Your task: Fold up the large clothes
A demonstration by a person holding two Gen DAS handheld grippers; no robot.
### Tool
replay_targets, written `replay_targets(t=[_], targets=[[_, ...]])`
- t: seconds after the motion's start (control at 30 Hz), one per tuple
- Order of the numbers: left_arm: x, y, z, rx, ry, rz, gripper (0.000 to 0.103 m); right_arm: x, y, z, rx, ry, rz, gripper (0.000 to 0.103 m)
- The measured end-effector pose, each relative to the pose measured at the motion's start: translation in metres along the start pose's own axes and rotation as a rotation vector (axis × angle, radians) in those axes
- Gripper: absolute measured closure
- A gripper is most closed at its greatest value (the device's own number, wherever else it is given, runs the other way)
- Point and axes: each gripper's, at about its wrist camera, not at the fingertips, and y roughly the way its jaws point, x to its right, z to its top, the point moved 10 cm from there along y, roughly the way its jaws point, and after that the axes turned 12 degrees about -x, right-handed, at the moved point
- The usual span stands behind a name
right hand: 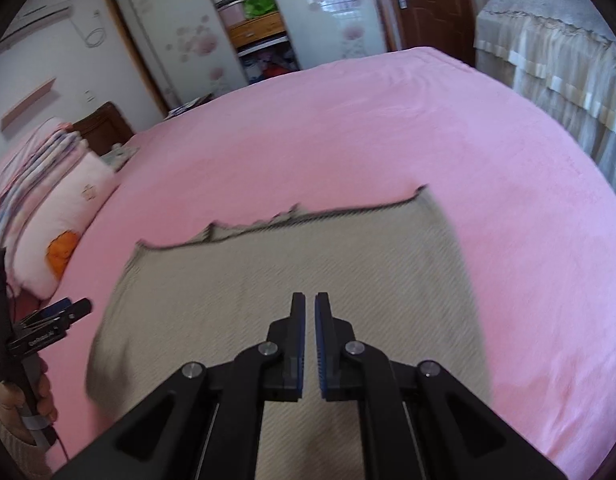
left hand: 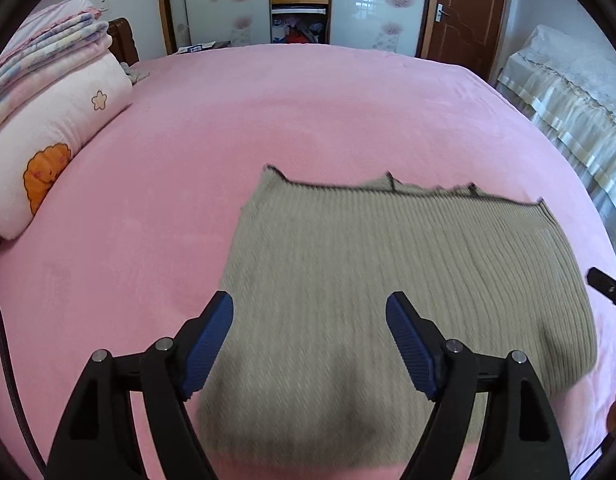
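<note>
A grey-green ribbed knit garment [left hand: 388, 260] lies folded flat on the pink bed [left hand: 267, 112], its dark-trimmed edge on the far side. My left gripper [left hand: 310, 302] hangs open above the garment's near left part, with nothing between its blue pads. In the right wrist view the same garment [right hand: 267, 280] fills the middle. Over its near part my right gripper [right hand: 310, 299] is shut, with only a thin slit between the pads and no cloth seen in it. A hand holds the left gripper [right hand: 73, 307] at that view's left edge, beside the garment.
A pillow and stacked folded quilts [left hand: 47, 120] lie along the bed's left side. Behind the bed stand a wardrobe with open shelves [left hand: 299, 0] and a brown door [left hand: 464, 8]. Cloth-covered furniture [left hand: 568, 100] is on the right. A dark cable [left hand: 3, 340] runs at the left.
</note>
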Motion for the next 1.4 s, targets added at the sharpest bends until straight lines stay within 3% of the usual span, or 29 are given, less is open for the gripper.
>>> replay_targets(t=[0.17, 0.33, 0.43, 0.6, 0.83, 0.9, 1.17, 1.4], targets=[[0.012, 0.009, -0.054, 0.015, -0.038, 0.002, 0.025, -0.041, 0.027, -0.057, -0.065, -0.060, 0.018, 0.098], [-0.009, 0.040, -0.083, -0.028, -0.118, 0.009, 0.025, -0.003, 0.057, -0.091, -0.127, -0.025, -0.070, 0.098], [-0.037, 0.058, -0.091, -0.060, -0.148, 0.065, 0.026, 0.037, 0.059, -0.098, -0.134, 0.042, -0.091, 0.102], [-0.051, 0.062, -0.098, -0.055, -0.172, 0.008, 0.032, 0.080, 0.047, -0.100, -0.107, 0.124, -0.107, 0.103], [-0.047, 0.044, -0.103, -0.053, -0.189, 0.009, 0.032, 0.073, 0.038, -0.097, -0.072, 0.114, -0.137, 0.100], [-0.046, 0.034, -0.105, -0.047, -0.206, -0.017, 0.032, 0.059, 0.033, -0.095, -0.054, 0.075, -0.141, 0.099], [-0.035, 0.015, -0.136, -0.098, -0.324, -0.242, 0.032, -0.002, 0.024, -0.093, -0.015, -0.043, -0.073, 0.099], [-0.007, 0.049, -0.159, -0.178, -0.460, -0.545, 0.033, -0.058, 0.031, -0.088, 0.010, -0.173, -0.026, 0.099]])
